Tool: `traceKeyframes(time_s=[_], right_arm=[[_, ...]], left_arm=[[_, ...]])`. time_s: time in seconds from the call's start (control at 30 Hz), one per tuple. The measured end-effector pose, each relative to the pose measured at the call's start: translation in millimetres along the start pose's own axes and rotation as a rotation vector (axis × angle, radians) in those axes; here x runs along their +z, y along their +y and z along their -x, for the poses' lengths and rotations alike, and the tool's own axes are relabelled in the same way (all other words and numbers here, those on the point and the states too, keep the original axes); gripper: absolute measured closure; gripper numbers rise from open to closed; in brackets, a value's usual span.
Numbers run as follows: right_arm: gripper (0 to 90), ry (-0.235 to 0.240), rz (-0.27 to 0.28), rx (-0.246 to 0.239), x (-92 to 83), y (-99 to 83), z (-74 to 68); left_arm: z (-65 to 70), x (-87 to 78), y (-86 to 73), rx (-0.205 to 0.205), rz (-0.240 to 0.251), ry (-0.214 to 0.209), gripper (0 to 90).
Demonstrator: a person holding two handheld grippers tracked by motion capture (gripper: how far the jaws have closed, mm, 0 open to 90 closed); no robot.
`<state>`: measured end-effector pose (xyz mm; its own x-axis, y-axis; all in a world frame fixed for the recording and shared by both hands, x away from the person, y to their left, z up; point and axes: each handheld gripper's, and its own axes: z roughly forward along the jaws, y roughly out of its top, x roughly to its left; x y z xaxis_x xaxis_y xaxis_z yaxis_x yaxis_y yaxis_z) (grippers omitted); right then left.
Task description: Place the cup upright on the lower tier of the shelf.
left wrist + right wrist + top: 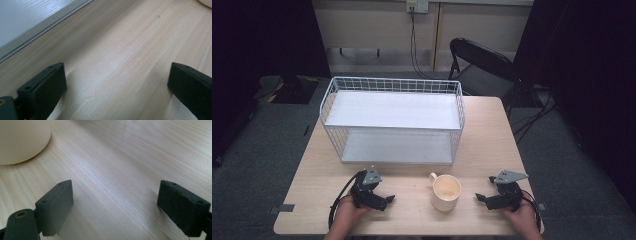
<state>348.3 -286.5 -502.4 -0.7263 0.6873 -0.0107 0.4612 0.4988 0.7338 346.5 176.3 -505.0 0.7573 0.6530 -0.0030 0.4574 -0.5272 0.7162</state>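
Observation:
A cream mug [445, 192] stands upright on the wooden table [482, 135], its handle pointing to the far left. My left gripper [387, 201] rests low on the table to the mug's left, jaws open and aimed at it. To the mug's right my right gripper [482, 200] also stands open, pointing left toward it. In the left gripper view the left gripper [117, 75] spans bare wood, with a sliver of the mug [206, 2] at the top right. In the right gripper view the right gripper [116, 195] holds nothing, and the mug [21, 140] sits at the upper left.
A white two-tier wire shelf [392, 120] stands behind the mug at mid-table, both tiers bare; its base edge [25, 25] lies close to my left gripper. A black folding chair [482, 65] stands beyond the table's far right corner.

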Motion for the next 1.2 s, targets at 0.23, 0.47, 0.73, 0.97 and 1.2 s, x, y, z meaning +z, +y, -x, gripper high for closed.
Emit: traceKeyframes(time_s=[0.23,0.47,0.73,0.97,1.2], right_arm=[[12.8,-0.018,0.002,0.021,0.4,0.4,-1.1],[14.1,-0.046,-0.026,0.052,0.4,4.6,-4.9],[16.1,-0.041,-0.046,0.092,-2.8,14.1,-9.2],[16.9,-0.022,-0.052,0.069,-5.5,25.8,-15.9],[16.9,-0.011,-0.039,0.058,-7.4,36.6,-21.5]], left_arm=[[0.6,0.5,0.3,-0.004,-0.001,0.003,0.0],[0.7,0.5,0.3,-0.004,-0.001,0.003,0.0],[0.6,0.4,0.3,-0.004,-0.002,0.003,0.0],[0.7,0.5,0.3,-0.004,-0.001,0.003,0.0],[0.7,0.5,0.3,-0.004,0.000,0.004,0.0]])
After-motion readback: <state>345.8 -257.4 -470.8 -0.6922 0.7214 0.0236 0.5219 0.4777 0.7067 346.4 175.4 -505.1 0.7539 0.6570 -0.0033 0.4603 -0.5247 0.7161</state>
